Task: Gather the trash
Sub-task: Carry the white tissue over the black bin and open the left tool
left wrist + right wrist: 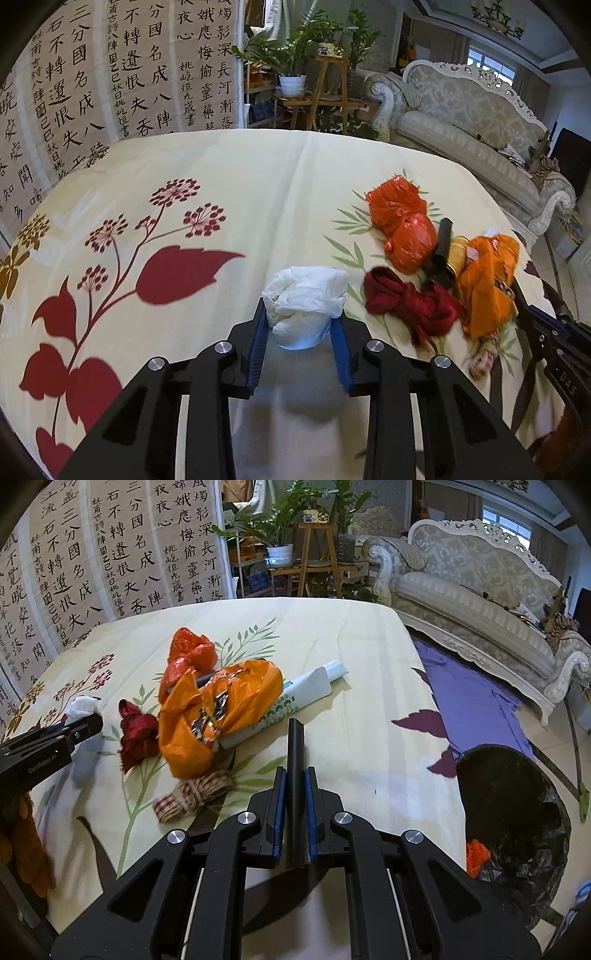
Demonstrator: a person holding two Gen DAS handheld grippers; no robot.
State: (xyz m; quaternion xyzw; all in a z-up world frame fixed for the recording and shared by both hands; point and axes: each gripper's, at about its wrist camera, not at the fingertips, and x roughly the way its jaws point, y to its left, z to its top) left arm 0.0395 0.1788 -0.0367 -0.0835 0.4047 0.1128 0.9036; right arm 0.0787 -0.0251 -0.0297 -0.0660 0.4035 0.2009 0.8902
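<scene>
Our left tool point(302, 330) clamps a soft, crumpled white tissue wad point(306, 302), just above the floral-clothed desk point(221, 177). Our right tool point(295, 805) pinches a slim matte black stick point(296, 746), its long axis pointing straight ahead. A crinkly orange plastic bag point(207, 716) and dark red ribbon point(138, 734) lie between them. Beyond the desk's right edge stands a dark bin point(517, 812).

Soft daylight, faint shadows; fisheye bends edges, dark corners, slight motion blur
</scene>
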